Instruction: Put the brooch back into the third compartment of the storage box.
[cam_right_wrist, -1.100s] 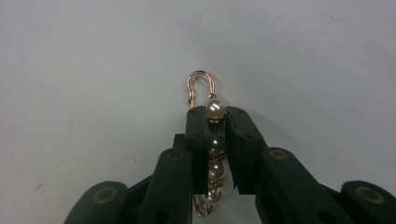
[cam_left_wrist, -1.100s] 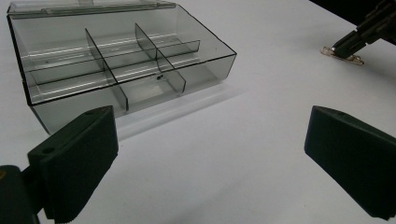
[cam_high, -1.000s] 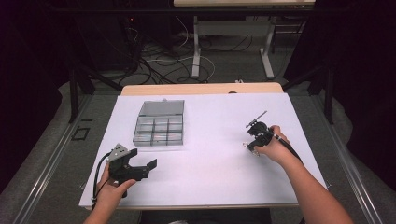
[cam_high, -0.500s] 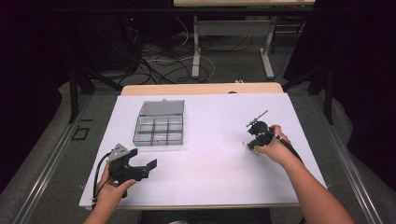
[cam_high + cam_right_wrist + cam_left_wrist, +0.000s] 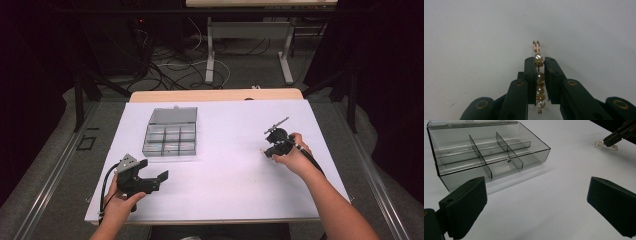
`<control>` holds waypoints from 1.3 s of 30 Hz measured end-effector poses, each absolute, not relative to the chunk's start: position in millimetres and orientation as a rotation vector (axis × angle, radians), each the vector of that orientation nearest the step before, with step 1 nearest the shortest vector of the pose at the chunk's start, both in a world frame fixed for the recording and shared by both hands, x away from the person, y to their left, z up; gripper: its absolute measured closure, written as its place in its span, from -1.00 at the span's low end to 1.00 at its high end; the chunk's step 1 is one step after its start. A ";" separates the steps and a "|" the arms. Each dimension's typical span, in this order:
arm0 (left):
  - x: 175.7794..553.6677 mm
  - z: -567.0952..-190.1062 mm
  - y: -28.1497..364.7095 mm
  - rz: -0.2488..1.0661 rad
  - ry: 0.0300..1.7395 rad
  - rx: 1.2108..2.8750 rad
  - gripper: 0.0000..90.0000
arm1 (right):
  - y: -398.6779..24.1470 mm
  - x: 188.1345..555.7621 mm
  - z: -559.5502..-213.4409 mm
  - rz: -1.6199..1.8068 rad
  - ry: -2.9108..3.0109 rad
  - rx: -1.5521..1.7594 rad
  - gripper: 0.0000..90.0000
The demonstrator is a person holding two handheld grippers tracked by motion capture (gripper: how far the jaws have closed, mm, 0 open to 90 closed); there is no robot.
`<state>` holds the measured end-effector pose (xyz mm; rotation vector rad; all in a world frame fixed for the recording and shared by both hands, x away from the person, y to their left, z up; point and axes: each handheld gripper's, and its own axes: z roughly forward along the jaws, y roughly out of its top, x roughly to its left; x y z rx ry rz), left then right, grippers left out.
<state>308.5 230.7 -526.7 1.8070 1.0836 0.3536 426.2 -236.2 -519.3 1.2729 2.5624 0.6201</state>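
**Right claw clamped on pearl pin, left claw wide**

High view: the right claw (image 5: 270, 148) points down at the white bench (image 5: 235, 170), well apart from the clear compartment box (image 5: 170, 134). The left claw (image 5: 152, 175) hovers near the bench's front edge.

Left gripper view: its jaws stand wide with nothing between them; the box sits ahead, and the pearl pin (image 5: 606, 145) lies far off under the other claw.

Right gripper view: the jaws are pressed on the pin (image 5: 539, 80), 4 pearls showing, its gold loop poking beyond the tips.
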 end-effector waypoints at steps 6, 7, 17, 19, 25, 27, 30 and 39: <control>308.5 -526.6 230.8 0.352 1.084 1.806 -0.93 | -236.1 426.3 -518.7 0.681 2.527 1.264 0.80; 308.5 -526.6 230.8 0.352 1.084 1.806 -0.93 | -235.4 425.8 -516.7 0.658 2.531 1.279 0.80; 308.5 -526.5 230.9 0.355 1.083 1.805 -0.93 | -232.9 425.7 -512.8 0.714 2.479 1.296 0.80; 308.5 -526.5 230.9 0.355 1.083 1.804 -0.93 | -232.3 425.4 -511.8 0.735 2.469 1.299 0.80; 308.3 -526.3 230.9 0.356 1.084 1.803 -0.93 | -232.8 424.9 -507.3 0.800 2.439 1.276 0.80; 308.2 -526.2 230.9 0.356 1.084 1.803 -0.93 | -232.6 424.7 -506.2 0.810 2.437 1.281 0.80; 308.2 -526.2 230.9 0.356 1.084 1.803 -0.93 | -231.6 423.9 -503.7 0.859 2.426 1.288 0.80; 308.2 -526.1 231.1 0.358 1.084 1.801 -0.93 | -226.5 422.7 -499.7 0.914 2.414 1.255 0.80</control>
